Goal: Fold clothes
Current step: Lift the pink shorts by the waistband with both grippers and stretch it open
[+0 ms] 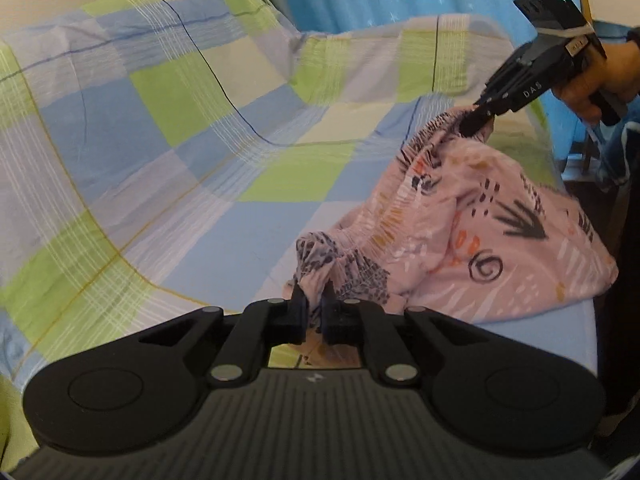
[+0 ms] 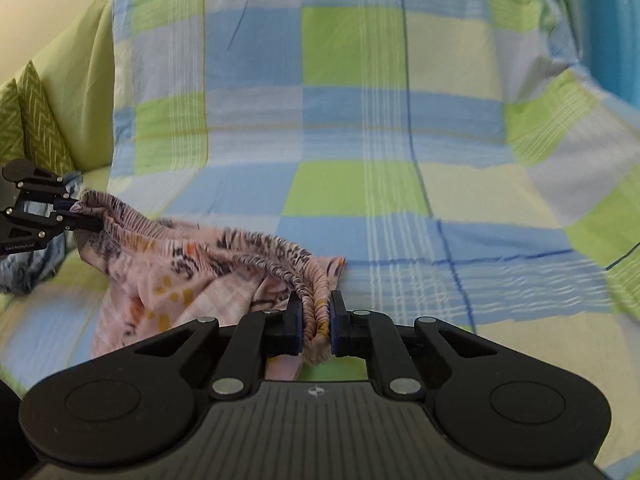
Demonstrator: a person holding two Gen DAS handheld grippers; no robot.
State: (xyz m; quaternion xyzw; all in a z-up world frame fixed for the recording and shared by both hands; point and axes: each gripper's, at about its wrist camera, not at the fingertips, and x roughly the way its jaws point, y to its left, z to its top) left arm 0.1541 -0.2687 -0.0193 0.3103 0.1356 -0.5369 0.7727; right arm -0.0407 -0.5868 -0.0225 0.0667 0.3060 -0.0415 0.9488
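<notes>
The pink patterned garment hangs over the checked bedsheet, partly resting on it; the left gripper and the right gripper each clamp one end of its elastic waistband (fingers narrowed on cloth), probably to stretch it straight before laying flat.

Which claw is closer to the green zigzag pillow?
Left. The left claw pinches the pink shorts right below the zigzag pillow at the couch's end. The right claw grips the waistband farther along, over the checked sheet.
</notes>
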